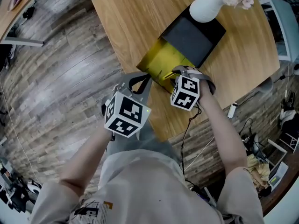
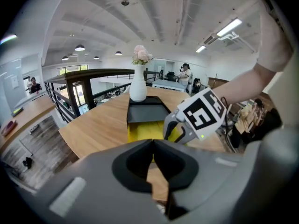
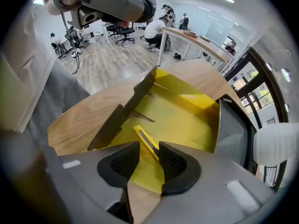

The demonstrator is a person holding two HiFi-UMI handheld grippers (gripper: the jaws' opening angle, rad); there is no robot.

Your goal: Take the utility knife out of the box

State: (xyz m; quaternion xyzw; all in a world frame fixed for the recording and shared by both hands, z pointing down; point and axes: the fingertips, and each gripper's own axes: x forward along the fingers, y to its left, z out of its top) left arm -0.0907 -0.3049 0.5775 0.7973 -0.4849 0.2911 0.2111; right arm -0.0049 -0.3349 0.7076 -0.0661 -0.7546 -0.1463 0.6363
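A flat box lies on the wooden table (image 1: 135,17), its black lid (image 1: 194,34) slid back so the yellow inside (image 1: 166,59) shows. The yellow utility knife (image 3: 145,141) lies slantwise in the yellow inside (image 3: 182,115), at its near end. My right gripper (image 3: 149,153) is open with its jaws on either side of the knife, whose near end lies against the right pad. In the head view the right gripper (image 1: 181,72) reaches into the box's near end. My left gripper (image 1: 136,82) hangs off the table's near edge, shut and empty (image 2: 153,144).
A white vase (image 1: 204,6) with pink flowers stands at the box's far end, touching the lid. The box's dark flaps (image 3: 117,118) stand open on the left of the knife. Wood floor lies left of the table, and cables and clutter lie at the right.
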